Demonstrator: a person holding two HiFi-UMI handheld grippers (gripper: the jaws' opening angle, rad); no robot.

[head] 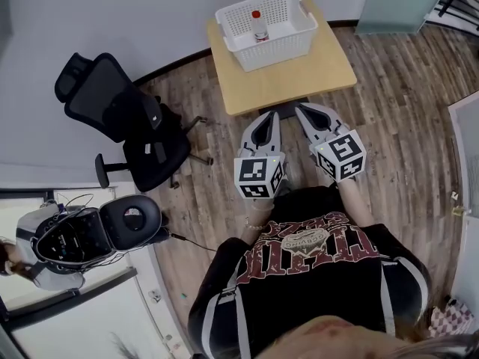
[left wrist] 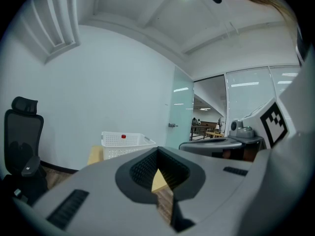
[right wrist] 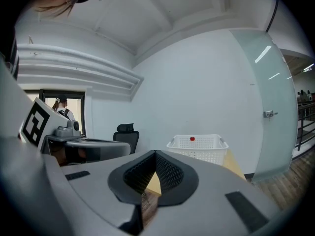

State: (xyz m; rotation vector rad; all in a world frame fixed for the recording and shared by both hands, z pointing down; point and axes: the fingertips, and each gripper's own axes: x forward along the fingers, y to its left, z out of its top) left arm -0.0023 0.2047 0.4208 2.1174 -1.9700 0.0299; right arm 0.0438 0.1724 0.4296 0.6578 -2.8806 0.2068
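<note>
While the left gripper [head: 269, 116] and right gripper [head: 301, 109] hang side by side at the near edge of the table [head: 299, 73], both have their jaws closed tip to tip with nothing between them. At 12 o'clock from them, a basket [head: 299, 38] stands on the table with a bottle [head: 258, 27] upright inside. A chair [head: 127, 126] sits at 9 o'clock.
</note>
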